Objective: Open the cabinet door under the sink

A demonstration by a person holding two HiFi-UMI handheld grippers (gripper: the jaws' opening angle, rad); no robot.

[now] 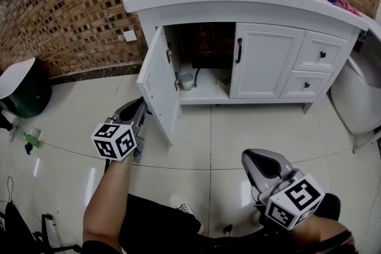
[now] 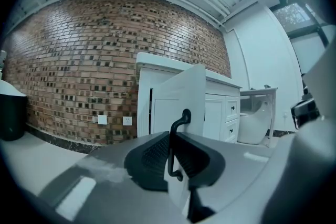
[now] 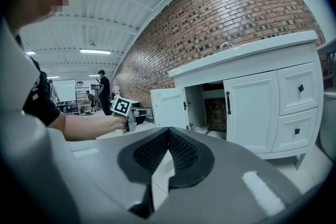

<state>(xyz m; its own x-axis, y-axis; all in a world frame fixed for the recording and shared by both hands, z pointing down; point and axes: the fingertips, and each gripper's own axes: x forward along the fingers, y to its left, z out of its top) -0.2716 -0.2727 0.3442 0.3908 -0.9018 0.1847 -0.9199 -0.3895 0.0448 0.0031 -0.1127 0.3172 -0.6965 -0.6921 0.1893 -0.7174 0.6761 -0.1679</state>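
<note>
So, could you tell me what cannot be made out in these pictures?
- Head view: the left tool hides the door handle it grips.
- Left gripper view: the open door blocks the inside of the cabinet.
- Head view: the grey item inside the cabinet is too small to identify.

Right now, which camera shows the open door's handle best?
Left gripper view: the handle sits close up, clamped in the jaws. In the head view the left gripper hides it; the right gripper view shows only the door from inside.
</note>
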